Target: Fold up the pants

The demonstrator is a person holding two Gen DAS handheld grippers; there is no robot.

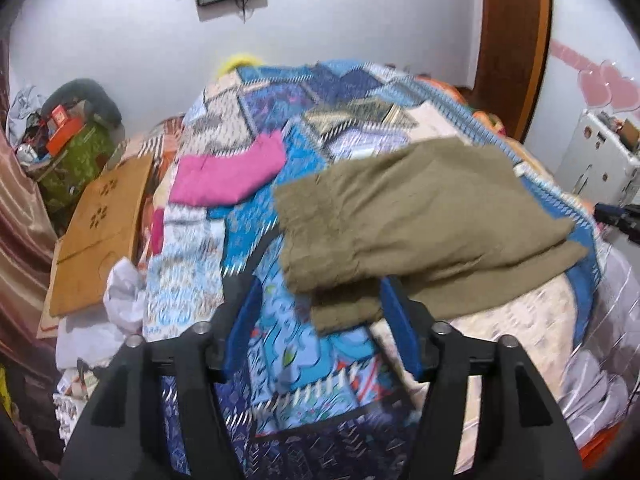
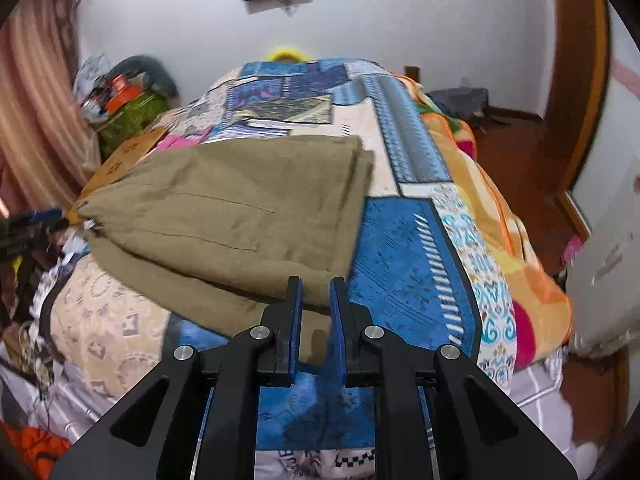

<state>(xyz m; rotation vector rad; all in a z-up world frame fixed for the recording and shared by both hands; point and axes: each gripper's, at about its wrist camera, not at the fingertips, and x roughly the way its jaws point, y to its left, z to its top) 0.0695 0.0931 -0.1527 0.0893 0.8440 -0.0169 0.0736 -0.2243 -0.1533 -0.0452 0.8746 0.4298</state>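
The olive-brown pants lie folded in layers on the patchwork bed cover. In the left wrist view my left gripper is open, its blue pads wide apart, just in front of the pants' near corner and touching nothing. In the right wrist view the pants lie ahead and left. My right gripper has its pads close with a narrow gap, over the pants' near edge; no cloth is pinched between them. The other gripper shows at the left edge.
A folded pink garment lies on the bed behind the pants. A wooden board leans at the bed's left side. A cluttered green box stands by the wall. A white cabinet and wooden door frame are at right.
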